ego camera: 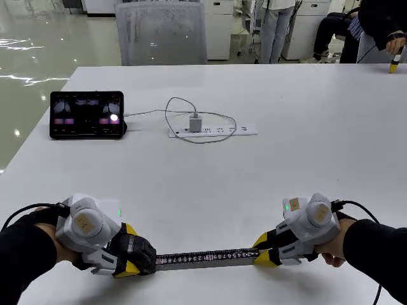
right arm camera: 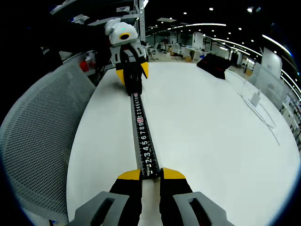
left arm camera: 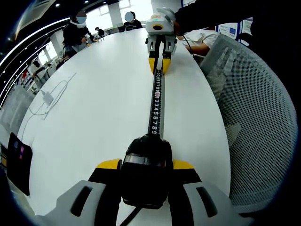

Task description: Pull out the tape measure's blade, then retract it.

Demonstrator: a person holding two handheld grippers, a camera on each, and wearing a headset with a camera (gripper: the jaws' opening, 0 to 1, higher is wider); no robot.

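Clamping the black tape measure (ego camera: 141, 253) with the left tongs (ego camera: 130, 250), low at the near left edge of the white worktop (ego camera: 286, 127). Closed on the case from both sides, yellow tips flush against it. Confirmed in the left gripper view: left tongs (left arm camera: 146, 165) wrapped around the tape measure (left arm camera: 146, 181), case seated between the tips.

Pinching the free end of the blade (ego camera: 206, 257) with the right tongs (ego camera: 261, 250), at the near right of the worktop. Closed on the blade tip, as in the right gripper view: right tongs (right arm camera: 150, 175) meeting the blade (right arm camera: 142, 141) exactly between the yellow tips.

Blade condition:
- Pulled out and stretched straight from case to right tongs, parallel to the near edge of the worktop.
- Dark, with white numerals and a red mark part way along.
- Close above the worktop; cannot tell whether touching it.

Cross-check, left gripper view: blade (left arm camera: 156, 101) running straight ahead to the right tongs (left arm camera: 160, 63). Cross-check, right gripper view: blade running straight ahead to the left tongs (right arm camera: 131, 75).

Elsewhere on the worktop, well apart from the tape measure:
- Tablet (ego camera: 86, 114) at far left, screen lit.
- White power strip (ego camera: 213, 130) near the middle, with a white plug (ego camera: 195, 122) in it.
- Looped cable (ego camera: 181, 108) linking plug and tablet.

Beyond the far edge: grey mesh chair (ego camera: 161, 32).
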